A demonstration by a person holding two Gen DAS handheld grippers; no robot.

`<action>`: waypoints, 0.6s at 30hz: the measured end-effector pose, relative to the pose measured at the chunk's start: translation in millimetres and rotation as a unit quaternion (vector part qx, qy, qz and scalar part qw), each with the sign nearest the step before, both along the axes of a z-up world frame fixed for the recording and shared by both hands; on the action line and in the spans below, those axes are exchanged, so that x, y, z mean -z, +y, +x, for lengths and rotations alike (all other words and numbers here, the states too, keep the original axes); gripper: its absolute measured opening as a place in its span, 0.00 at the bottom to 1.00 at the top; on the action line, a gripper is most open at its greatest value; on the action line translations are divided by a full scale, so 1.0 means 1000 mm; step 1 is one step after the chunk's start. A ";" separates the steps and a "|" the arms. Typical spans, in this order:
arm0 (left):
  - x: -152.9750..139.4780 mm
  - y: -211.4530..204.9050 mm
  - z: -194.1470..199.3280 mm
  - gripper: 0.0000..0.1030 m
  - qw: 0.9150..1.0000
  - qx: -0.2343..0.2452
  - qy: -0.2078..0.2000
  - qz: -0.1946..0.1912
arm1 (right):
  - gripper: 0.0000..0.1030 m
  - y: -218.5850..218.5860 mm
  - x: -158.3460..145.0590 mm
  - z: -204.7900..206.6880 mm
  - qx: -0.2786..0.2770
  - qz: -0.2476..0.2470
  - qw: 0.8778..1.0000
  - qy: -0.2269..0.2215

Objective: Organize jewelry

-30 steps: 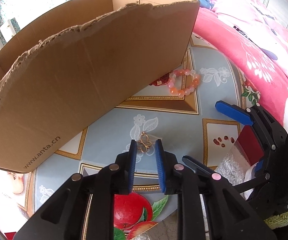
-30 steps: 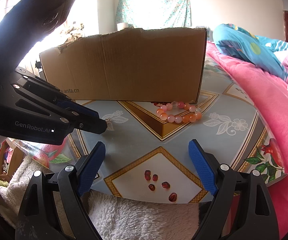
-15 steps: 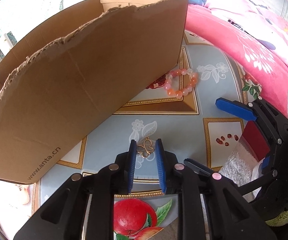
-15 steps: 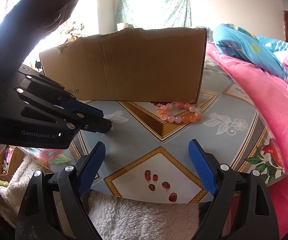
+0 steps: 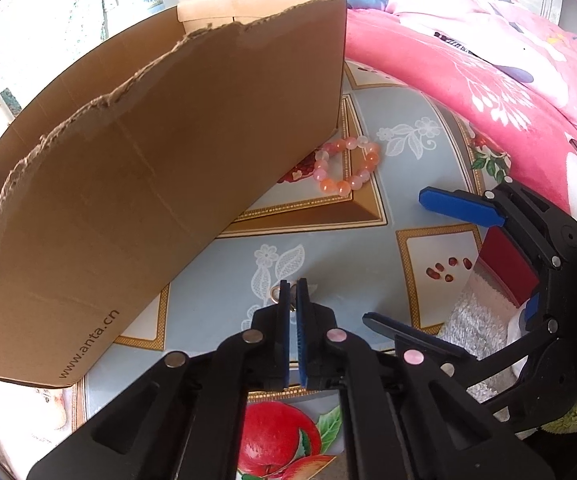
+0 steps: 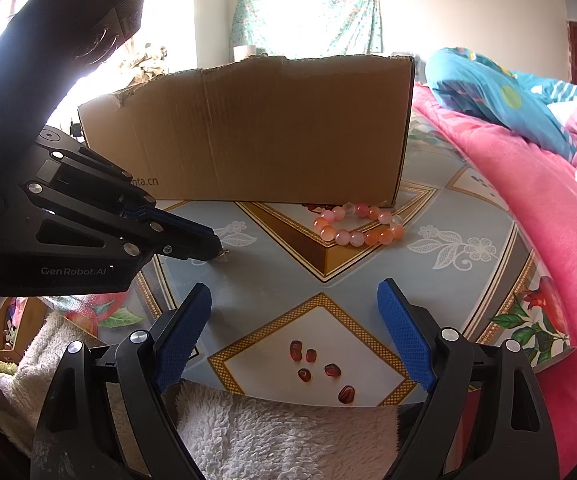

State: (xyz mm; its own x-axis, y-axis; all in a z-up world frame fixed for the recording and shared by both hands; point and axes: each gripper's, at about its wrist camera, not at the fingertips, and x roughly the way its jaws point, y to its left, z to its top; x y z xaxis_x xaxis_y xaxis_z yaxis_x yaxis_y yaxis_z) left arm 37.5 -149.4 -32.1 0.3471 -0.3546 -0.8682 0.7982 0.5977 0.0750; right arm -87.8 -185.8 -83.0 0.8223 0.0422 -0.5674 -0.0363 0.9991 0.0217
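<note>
While my left claw (image 5: pixel 293 286) pinches the gold pendant (image 5: pixel 275 293), mostly hidden between its pads on the tablecloth (image 5: pixel 368 264), only my right view shows my wide-open right claw (image 6: pixel 294 322) empty.

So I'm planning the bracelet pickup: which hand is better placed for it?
Right. The right gripper is open and empty, facing the bead bracelet; the left gripper is shut on the gold pendant.

Quick count: one cardboard box (image 6: pixel 248 132), one pink-and-orange bead bracelet (image 6: pixel 358 226), one small gold pendant (image 5: pixel 275 293), and five little dark red stones (image 6: pixel 320 368) in a loose bunch. Two grippers in view, left gripper (image 5: pixel 293 300) and right gripper (image 6: pixel 292 332).
</note>
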 end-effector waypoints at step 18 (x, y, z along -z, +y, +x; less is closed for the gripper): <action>-0.017 0.065 0.016 0.03 0.994 -0.078 0.000 -0.080 | 0.71 0.034 -0.025 0.016 -0.035 -0.011 0.999 -0.002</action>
